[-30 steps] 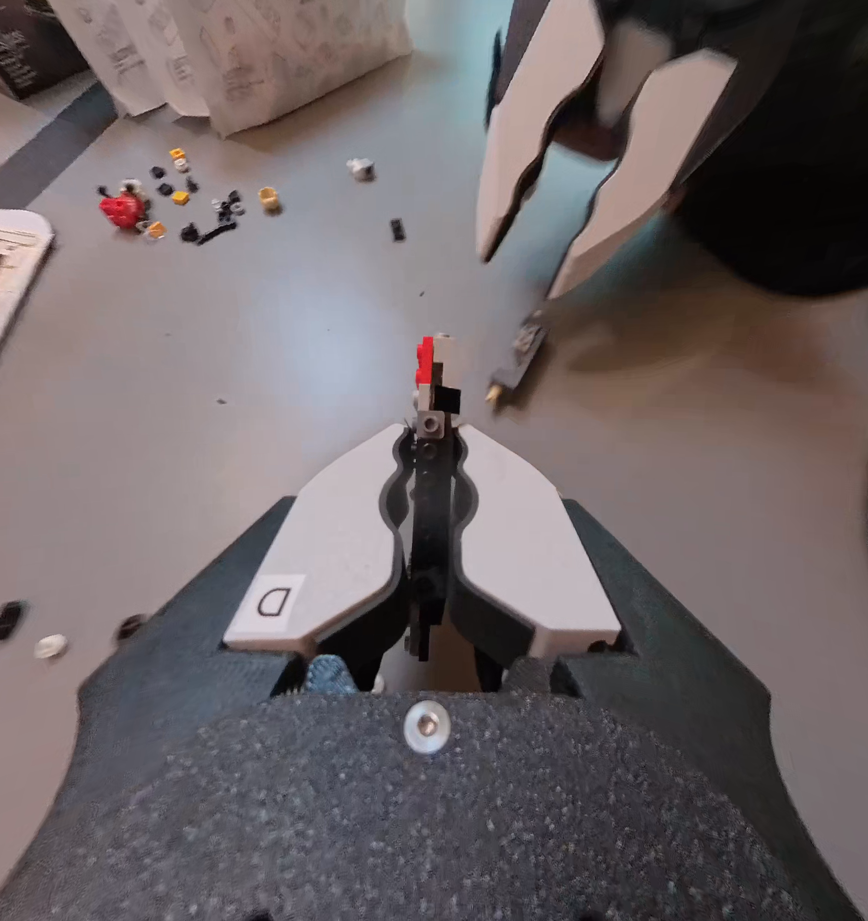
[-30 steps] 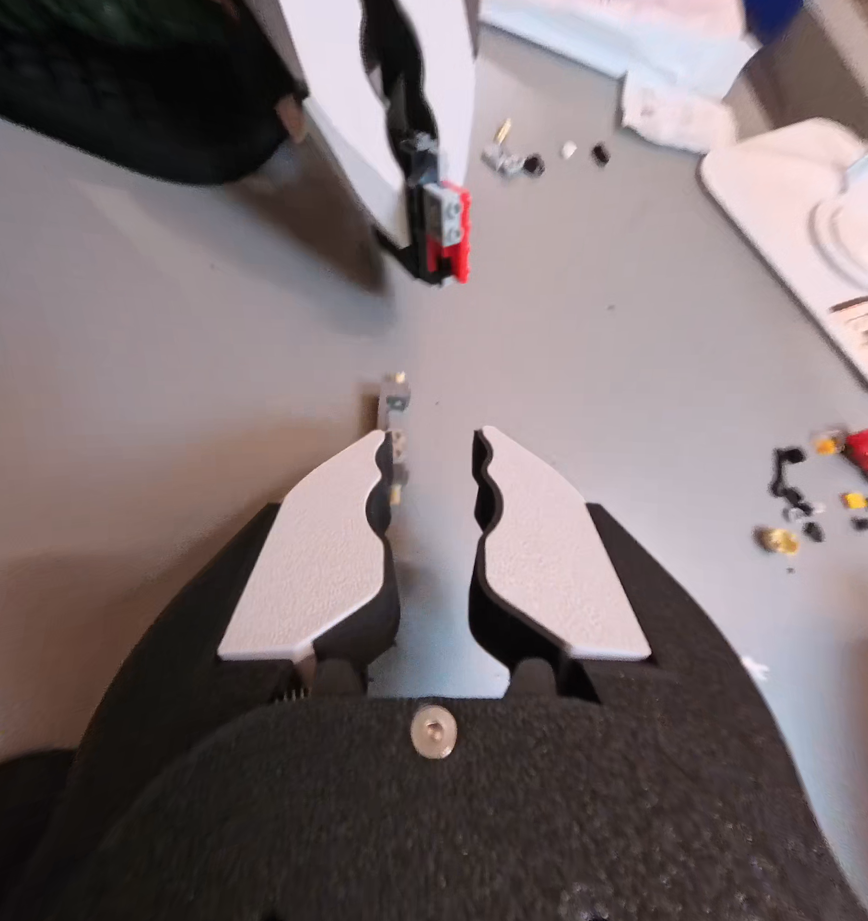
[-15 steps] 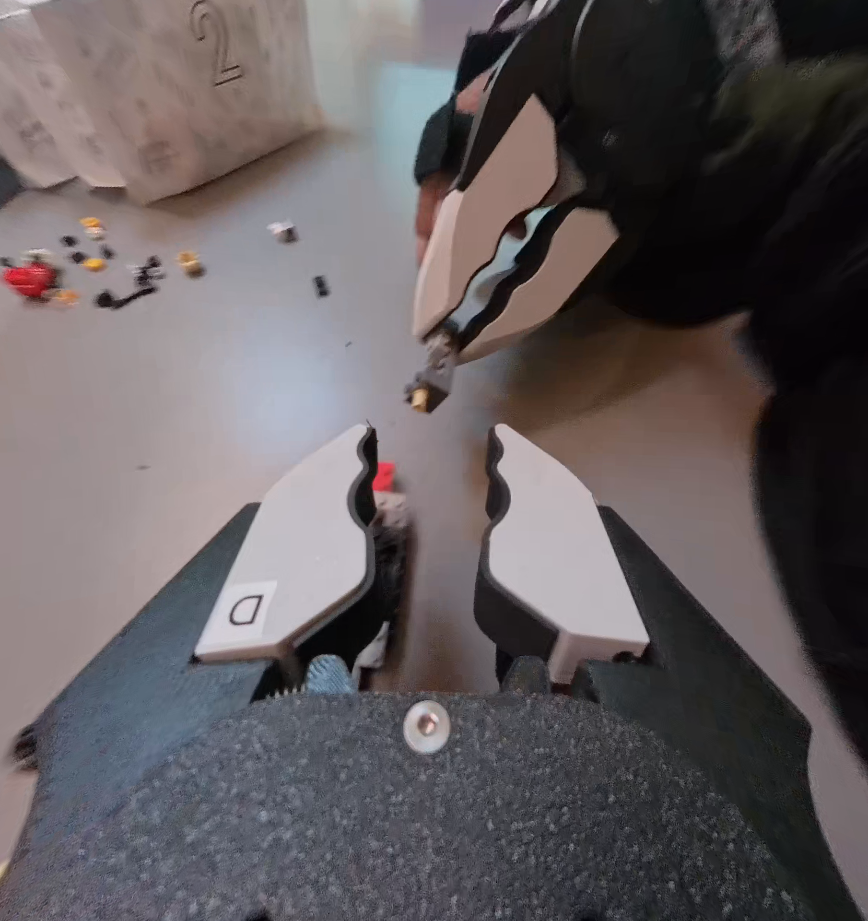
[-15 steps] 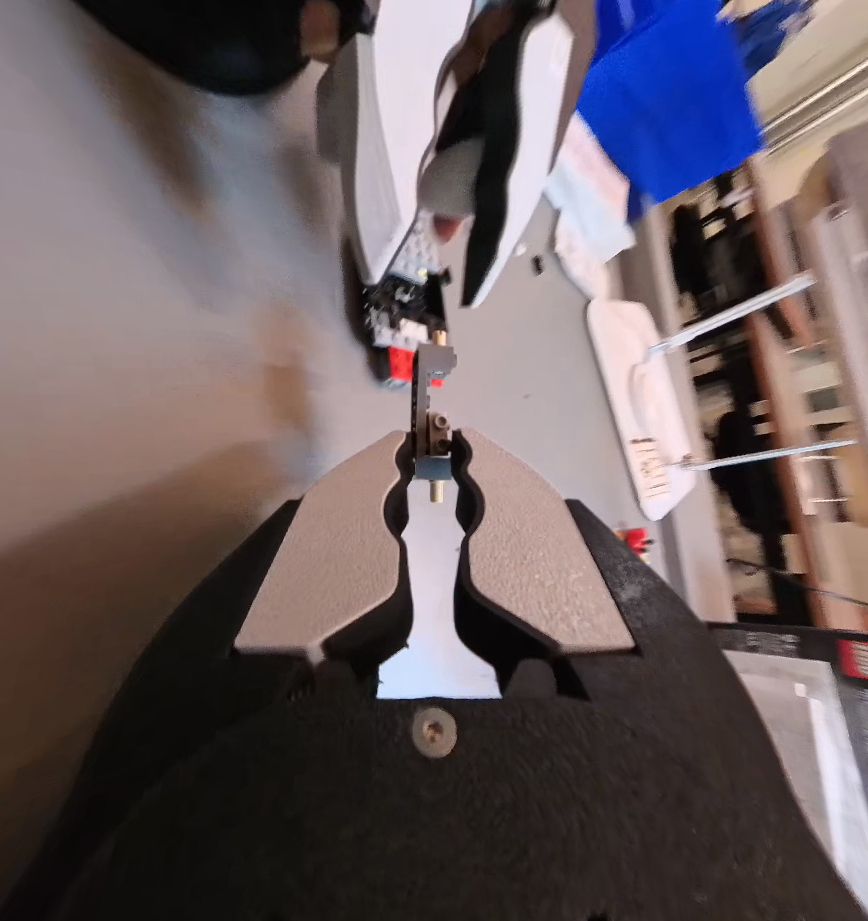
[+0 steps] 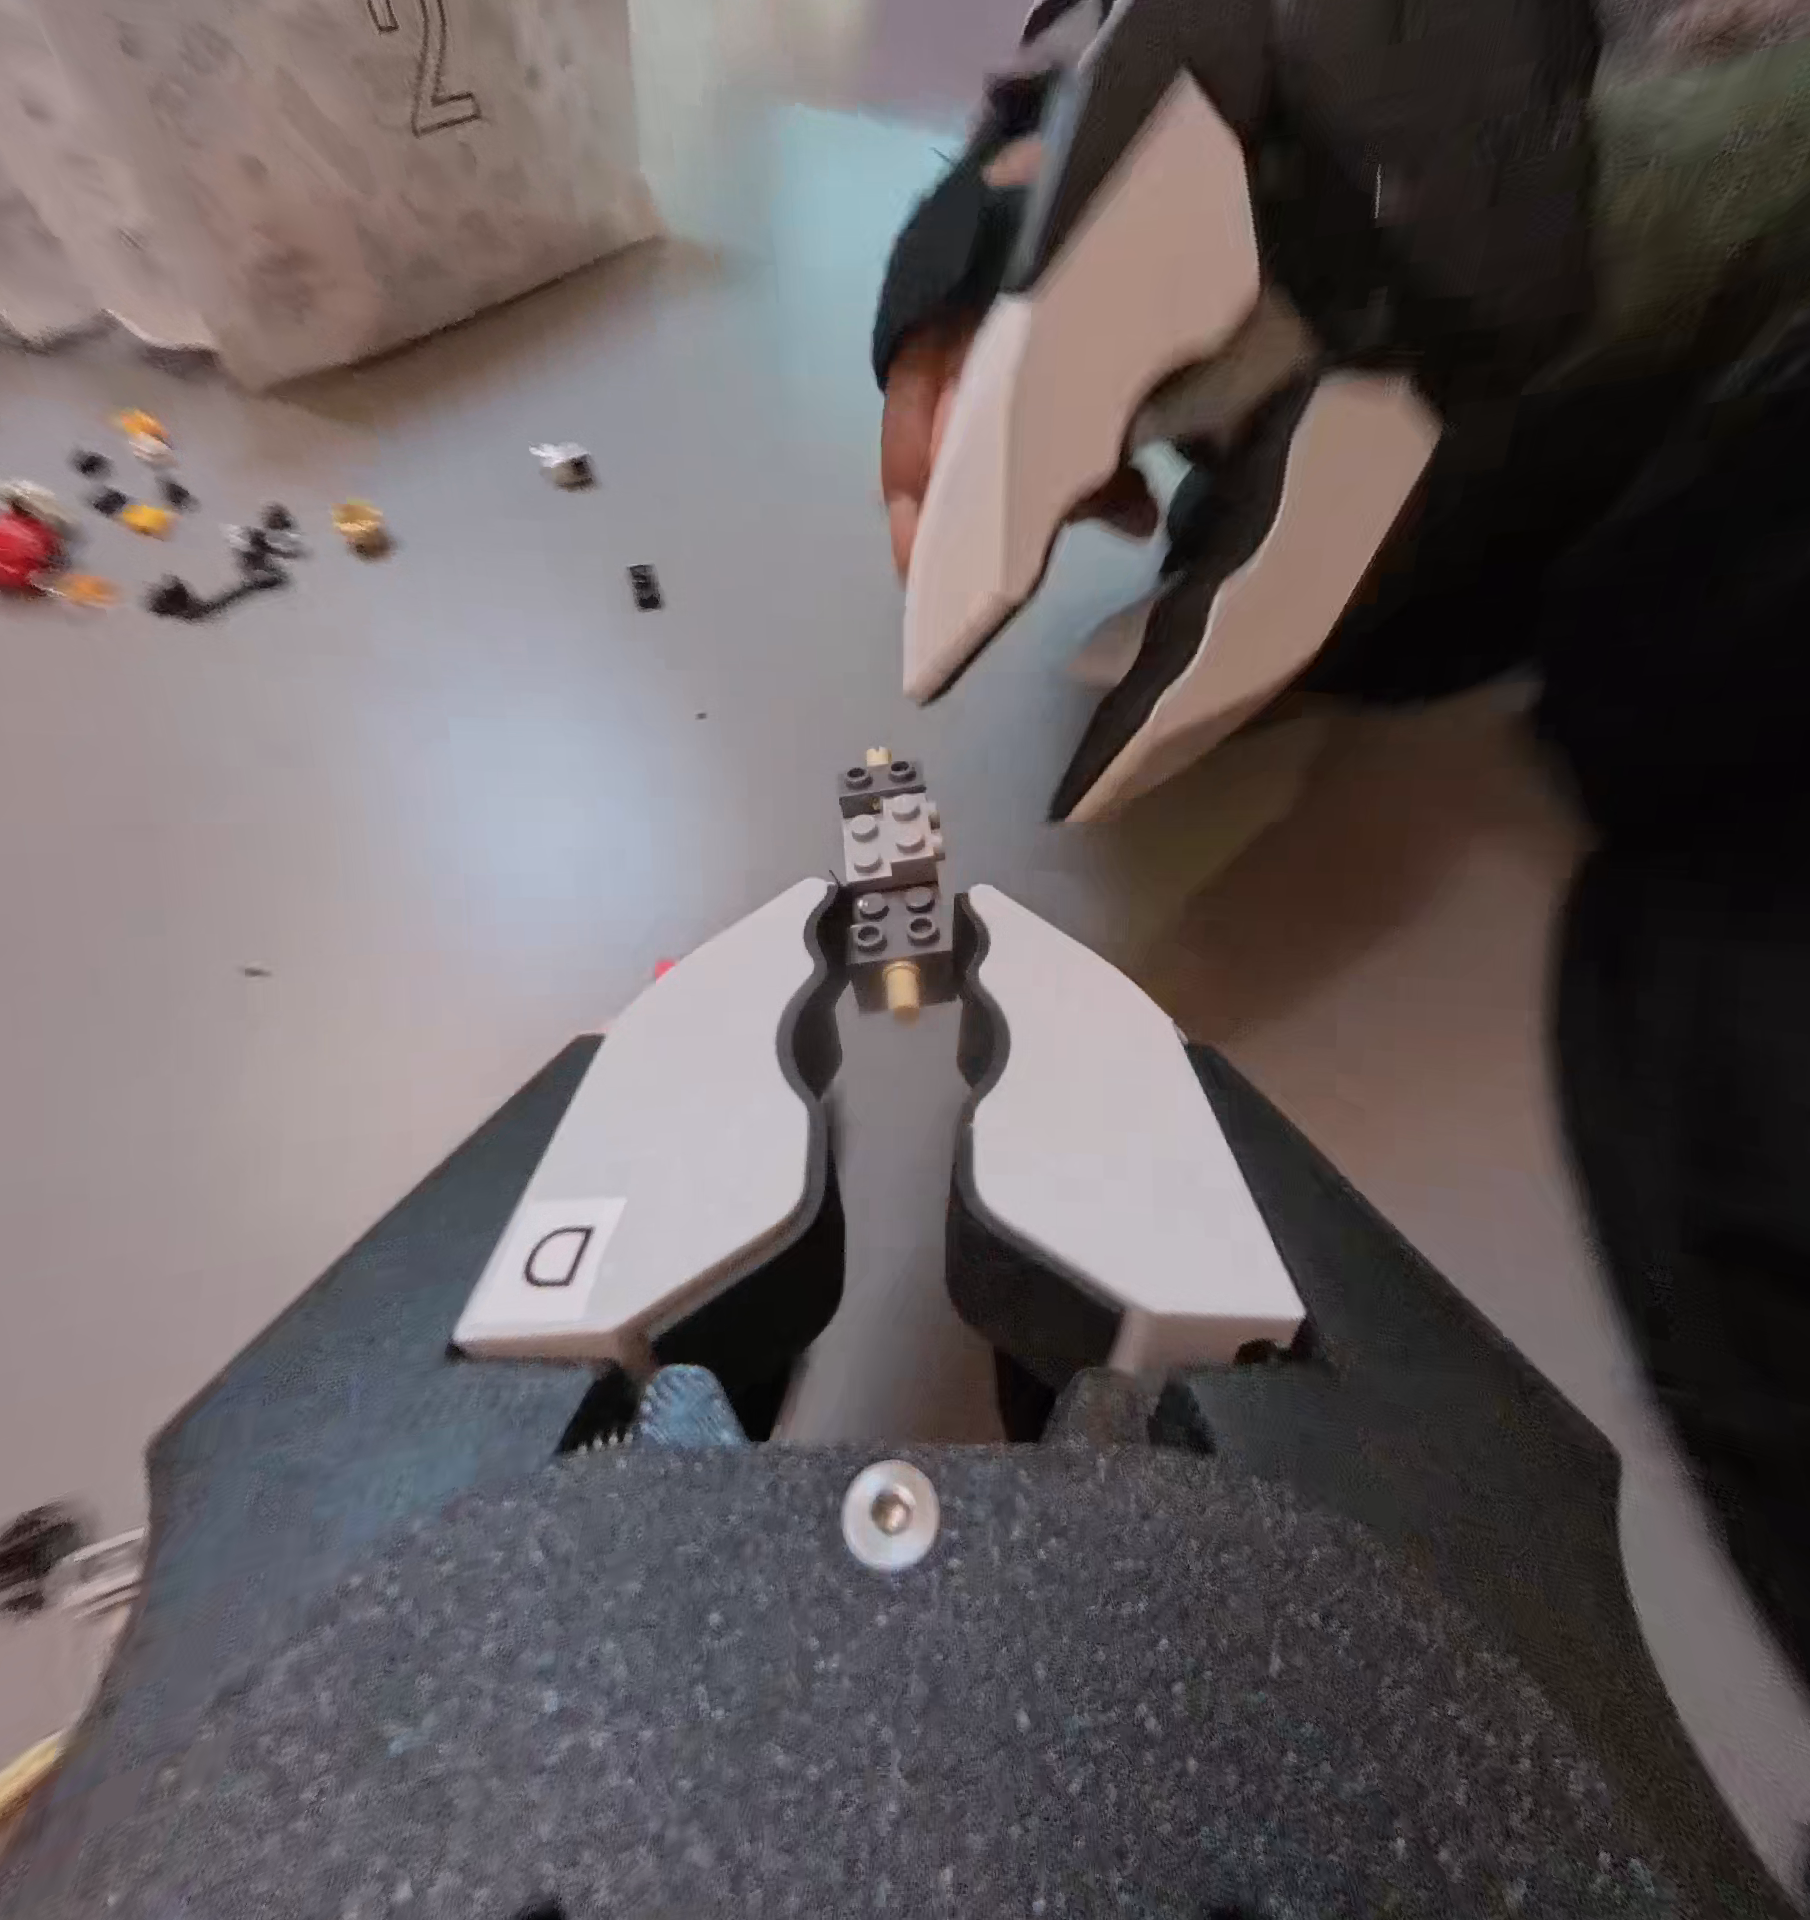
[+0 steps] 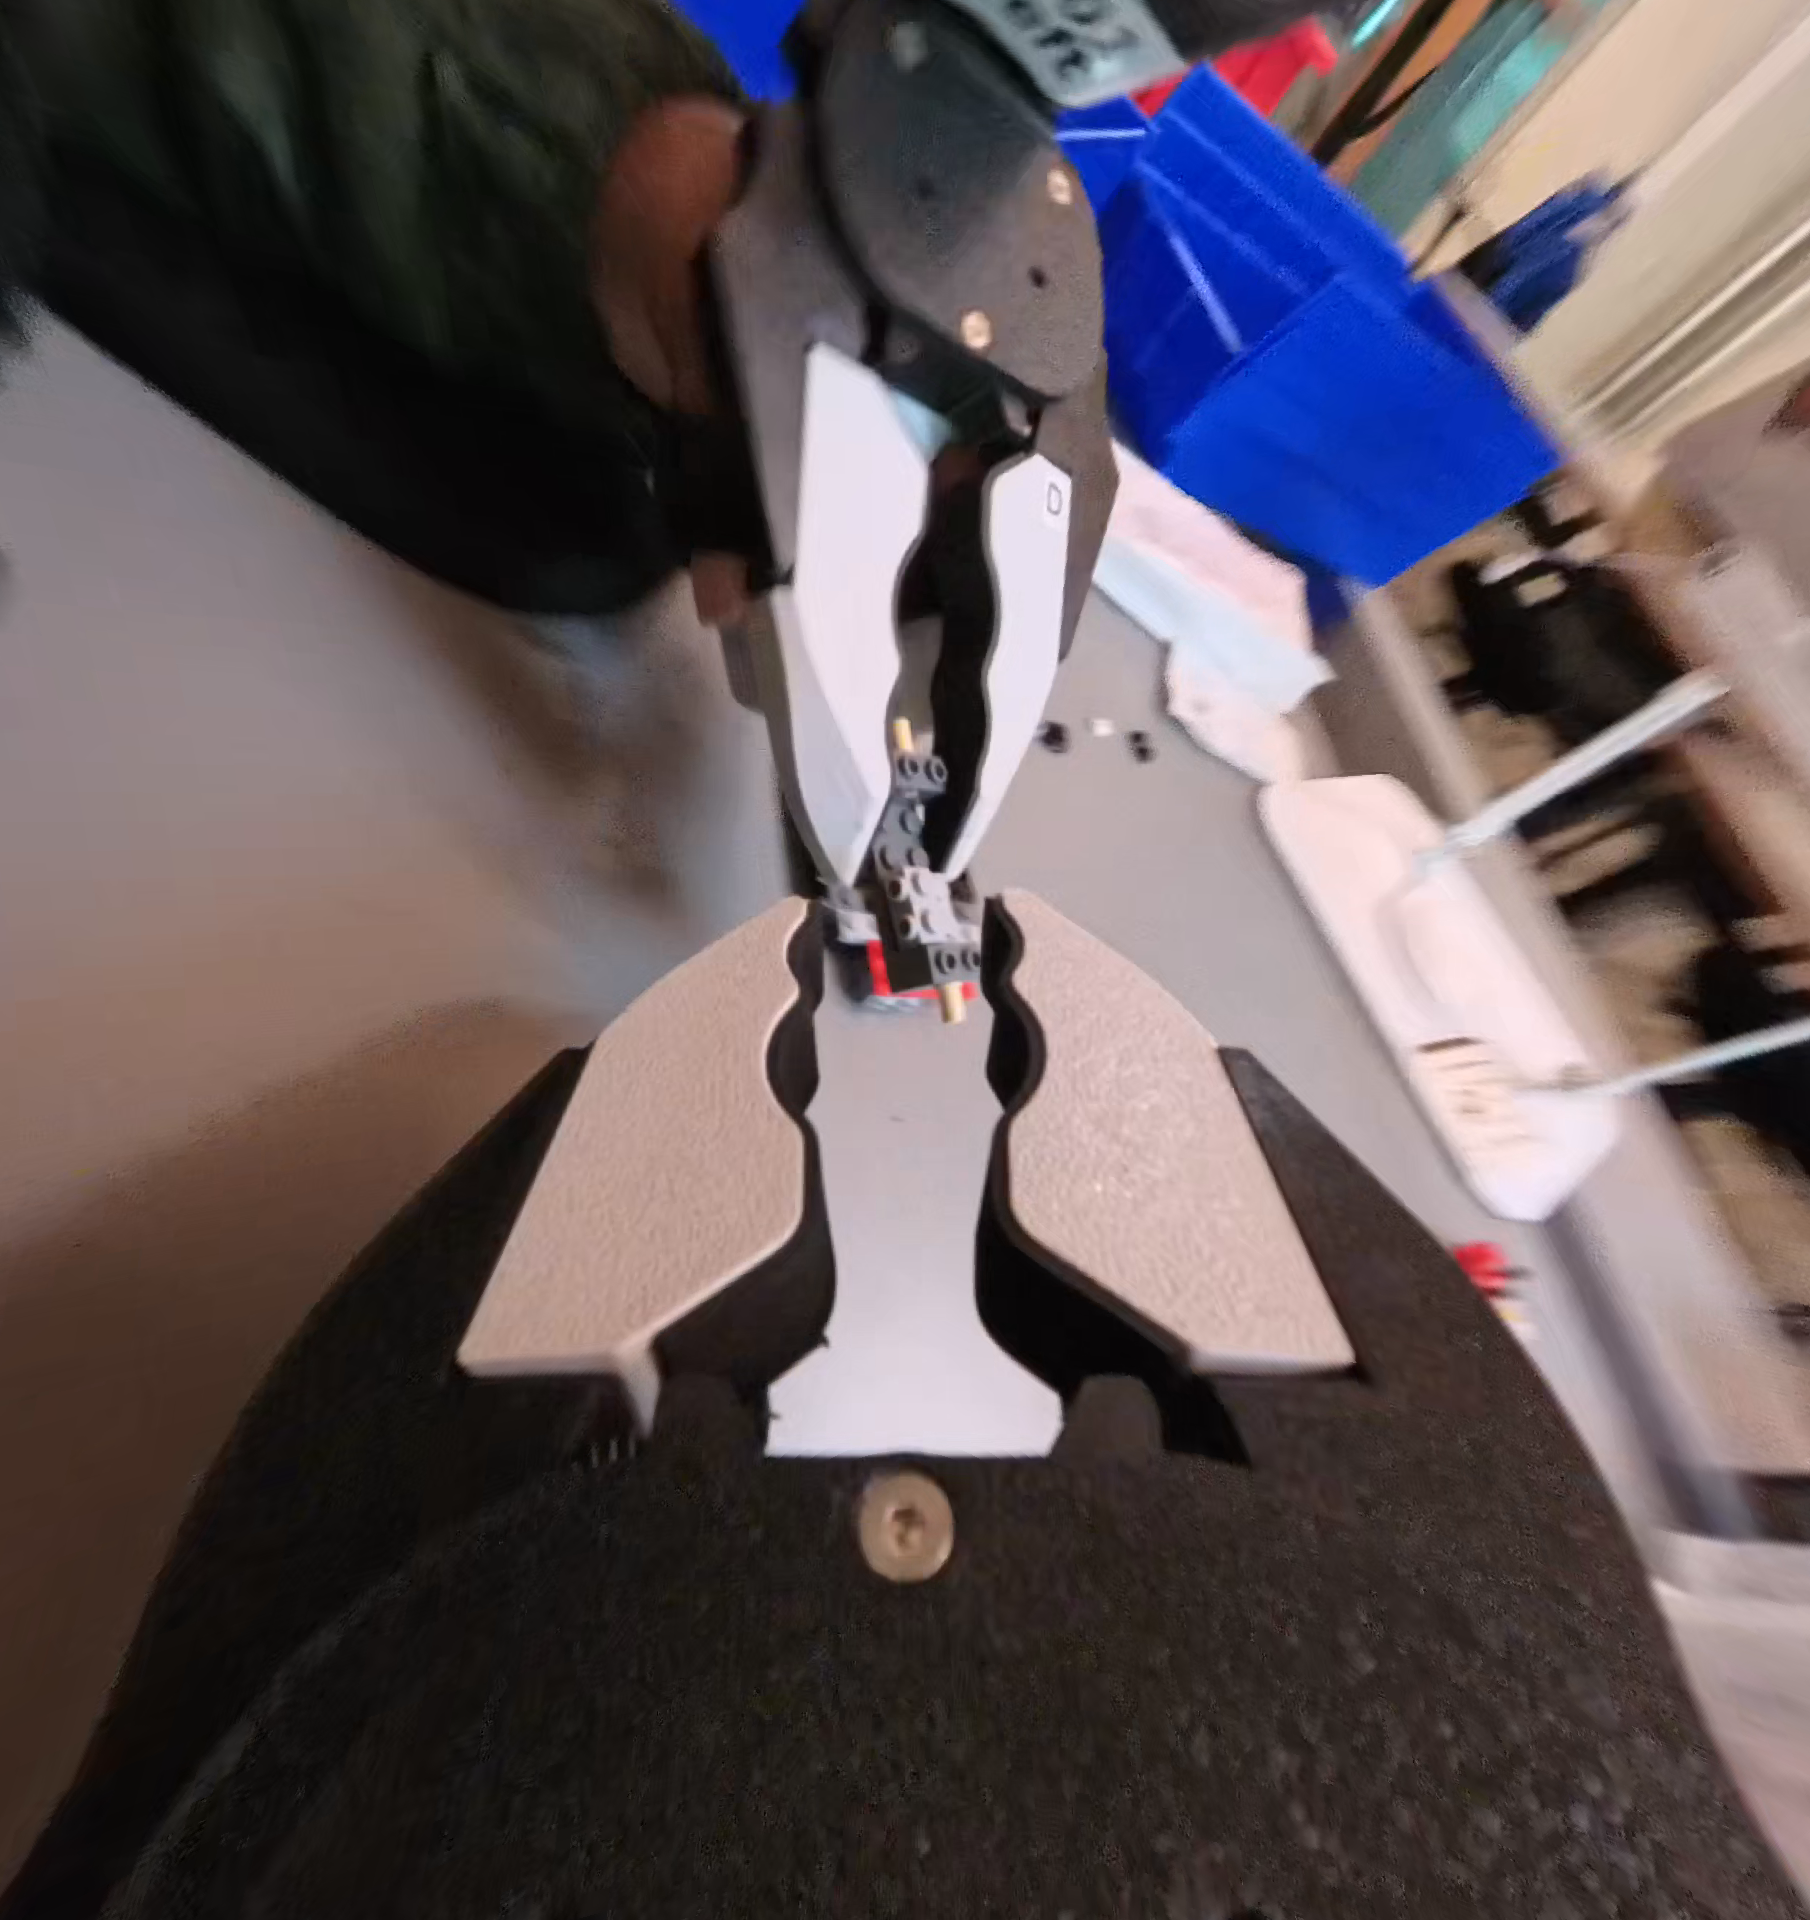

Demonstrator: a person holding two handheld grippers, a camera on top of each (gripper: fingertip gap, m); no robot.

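Reclosed, left hand-held gripper point(image 5: 899, 940) pinches grey brick assembly point(image 5: 893, 873); right hand-held gripper point(image 6: 901, 930) spread.

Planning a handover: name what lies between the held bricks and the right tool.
Nothing; left wrist view shows only bare table between bricks and right tool.

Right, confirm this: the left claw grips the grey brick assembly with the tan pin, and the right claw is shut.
Wrong on the right claw: it is open, fingers spread with nothing between them, as the left wrist view shows. The left claw does grip the grey brick assembly with the tan pin.
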